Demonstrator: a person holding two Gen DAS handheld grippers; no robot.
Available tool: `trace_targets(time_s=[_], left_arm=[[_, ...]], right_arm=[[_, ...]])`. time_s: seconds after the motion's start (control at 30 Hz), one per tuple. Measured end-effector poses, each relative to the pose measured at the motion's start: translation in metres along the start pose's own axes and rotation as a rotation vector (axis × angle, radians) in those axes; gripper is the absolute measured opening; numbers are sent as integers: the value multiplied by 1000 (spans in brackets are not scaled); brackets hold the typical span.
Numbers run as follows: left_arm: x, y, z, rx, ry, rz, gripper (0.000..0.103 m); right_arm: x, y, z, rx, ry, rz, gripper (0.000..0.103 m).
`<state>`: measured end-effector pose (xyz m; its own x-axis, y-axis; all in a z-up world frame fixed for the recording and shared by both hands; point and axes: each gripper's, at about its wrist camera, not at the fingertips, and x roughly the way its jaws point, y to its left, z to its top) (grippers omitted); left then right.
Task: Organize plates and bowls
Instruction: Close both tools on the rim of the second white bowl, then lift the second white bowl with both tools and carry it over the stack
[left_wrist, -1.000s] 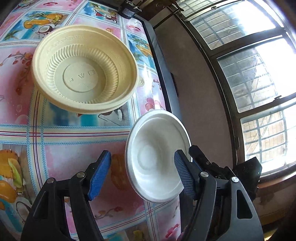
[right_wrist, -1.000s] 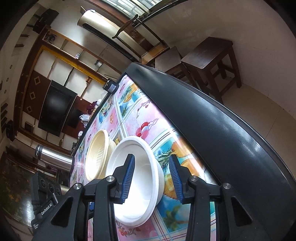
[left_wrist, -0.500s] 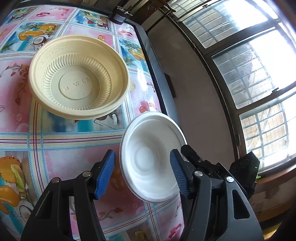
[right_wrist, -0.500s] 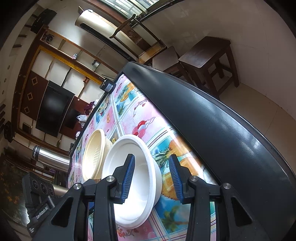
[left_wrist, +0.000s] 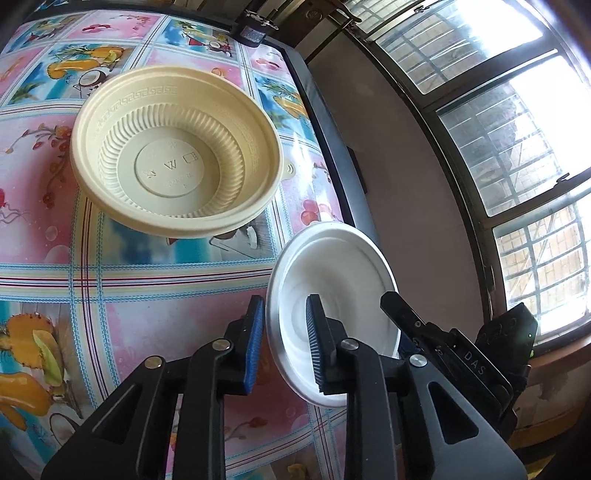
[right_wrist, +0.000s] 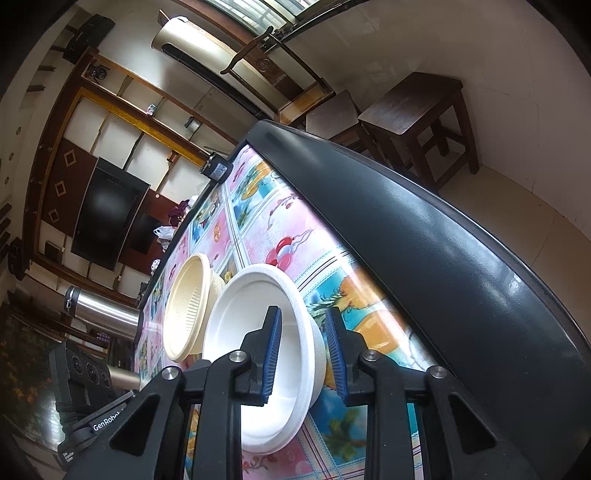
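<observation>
L tongs (left_wrist: 284, 343): blue-padded fingers straddle the near-left rim of the small white foam bowl (left_wrist: 332, 295), one pad outside the wall, one inside; narrow gap, pads at or nearly at the rim, so looks clamped on it. Can't fully confirm contact on the outer pad.

R tongs (right_wrist: 301, 350): same small white foam bowl (right_wrist: 258, 354) w/ its right-hand wall between the pads, left pad inside the bowl, right pad outside. Visible gap betw. outer pad and wall, so not closed on it; tongs part-open around the rim.

White bowl sits near the bench edge on the glossy fruit-print tablecloth (left_wrist: 48, 206), mouth tilted toward the L camera. Whether its base is flat on the bench: can't tell.

Larger cream ribbed plastic bowl (left_wrist: 177, 155) stands upright farther in on the bench, beyond the white one; in R view the cream bowl (right_wrist: 184, 306) is just beside the white one, rims close, contact unclear.

Bench has a black rounded edge (right_wrist: 443, 236). Steel flask (right_wrist: 99, 314) at far-left end in R view. Wooden stools (right_wrist: 413, 107) on the floor past the bench. Barred windows (left_wrist: 517, 147) to the right in L view.
</observation>
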<state>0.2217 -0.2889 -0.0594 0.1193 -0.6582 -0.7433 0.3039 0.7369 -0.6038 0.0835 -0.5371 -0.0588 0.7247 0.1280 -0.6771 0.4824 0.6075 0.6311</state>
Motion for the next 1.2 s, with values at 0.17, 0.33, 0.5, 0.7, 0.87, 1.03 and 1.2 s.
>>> trace_targets(time_s=[0.17,0.33,0.5,0.7,0.87,1.03,1.2], left_arm=[[-1,2,-1,3,1,16,8],[0,4,-2,7,5,31,6],[-2,5,-2,8,4,44,6],[-9,17,-5,-25,9,45,6],[-25,33,-16,-50,-9,59,6],[-56,65,-36,-120,-54,60,6],[-93,101,-58,-176,-109,85,6]], right_arm=[[2,1,-1,-8,1,-18,8],[2,3,-3,-15,-1,-26,8],[6,4,-6,-19,0,-31,8],[12,11,-14,-41,20,-13,8],[19,24,-27,-75,50,6,8],[33,49,-53,-140,111,46,8],[44,84,-91,-217,160,76,9]])
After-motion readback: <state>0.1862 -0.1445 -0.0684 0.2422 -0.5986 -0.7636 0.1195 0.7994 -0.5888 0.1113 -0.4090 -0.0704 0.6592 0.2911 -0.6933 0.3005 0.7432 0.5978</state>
